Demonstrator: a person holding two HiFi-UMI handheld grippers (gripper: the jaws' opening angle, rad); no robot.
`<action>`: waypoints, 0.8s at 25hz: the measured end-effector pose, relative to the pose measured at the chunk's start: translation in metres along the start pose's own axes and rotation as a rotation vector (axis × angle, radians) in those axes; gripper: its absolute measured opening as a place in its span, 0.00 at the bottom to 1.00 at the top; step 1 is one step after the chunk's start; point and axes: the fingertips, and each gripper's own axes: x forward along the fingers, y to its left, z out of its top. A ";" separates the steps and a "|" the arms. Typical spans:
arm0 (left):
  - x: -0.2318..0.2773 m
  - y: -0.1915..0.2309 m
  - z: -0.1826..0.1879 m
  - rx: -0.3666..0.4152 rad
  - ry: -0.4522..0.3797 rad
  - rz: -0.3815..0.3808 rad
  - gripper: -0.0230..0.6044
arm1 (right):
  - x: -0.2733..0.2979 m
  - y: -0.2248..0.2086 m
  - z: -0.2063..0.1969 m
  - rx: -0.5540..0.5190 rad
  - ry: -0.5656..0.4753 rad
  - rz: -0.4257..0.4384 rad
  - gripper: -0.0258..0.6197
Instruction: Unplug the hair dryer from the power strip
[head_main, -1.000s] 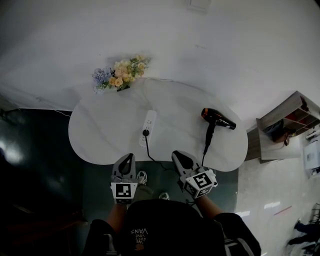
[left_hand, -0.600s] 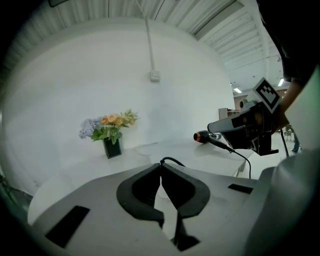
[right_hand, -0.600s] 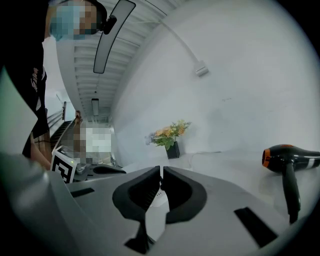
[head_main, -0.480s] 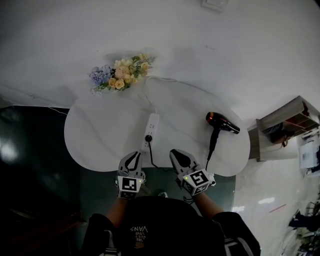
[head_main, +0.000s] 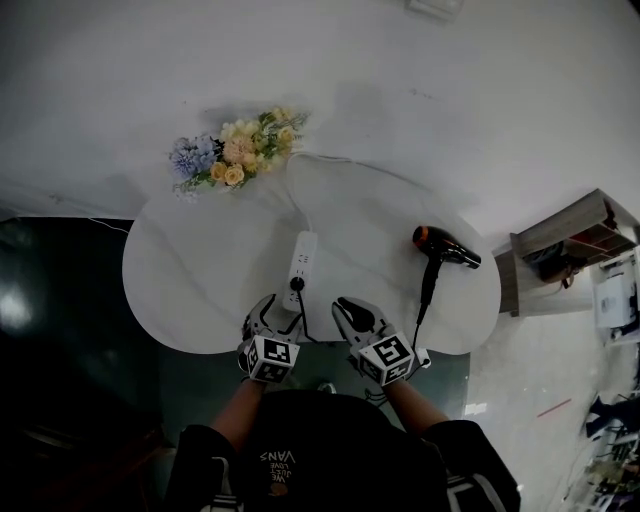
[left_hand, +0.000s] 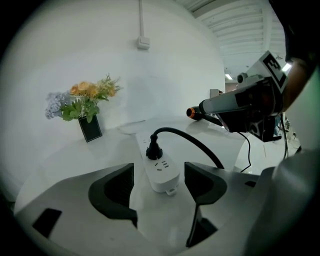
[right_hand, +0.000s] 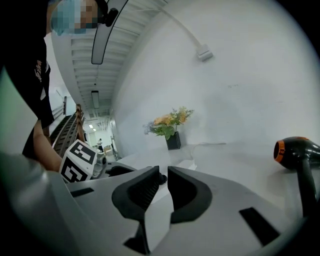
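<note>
A white power strip (head_main: 301, 260) lies on the white table (head_main: 200, 270) with a black plug (head_main: 296, 284) in its near end. The plug's black cord (head_main: 303, 318) drops over the front edge. A black and orange hair dryer (head_main: 441, 246) lies at the right. My left gripper (head_main: 270, 308) is just short of the strip's near end. Its jaws are opening, with the power strip (left_hand: 161, 172) and plug (left_hand: 153, 149) ahead between the fingers, untouched. My right gripper (head_main: 346, 308) sits beside it, shut and empty (right_hand: 164, 175). The hair dryer (right_hand: 295, 152) shows at that view's right.
A bunch of flowers (head_main: 232, 152) in a dark pot (left_hand: 90, 129) stands at the table's far left by the white wall. A wooden shelf unit (head_main: 570, 245) is off to the right. The floor below the front edge is dark.
Both grippers have come forward and down to the table's front edge near the power strip. The left jaws were shut and now stand apart.
</note>
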 end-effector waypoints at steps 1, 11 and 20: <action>0.004 -0.001 0.000 0.015 0.011 -0.009 0.55 | 0.004 0.000 -0.003 -0.012 0.012 0.005 0.11; 0.031 -0.003 -0.011 0.098 0.112 -0.060 0.56 | 0.037 -0.009 -0.010 -0.079 0.077 0.055 0.12; 0.041 -0.004 -0.017 0.119 0.142 -0.080 0.56 | 0.068 -0.001 -0.021 -0.147 0.150 0.165 0.26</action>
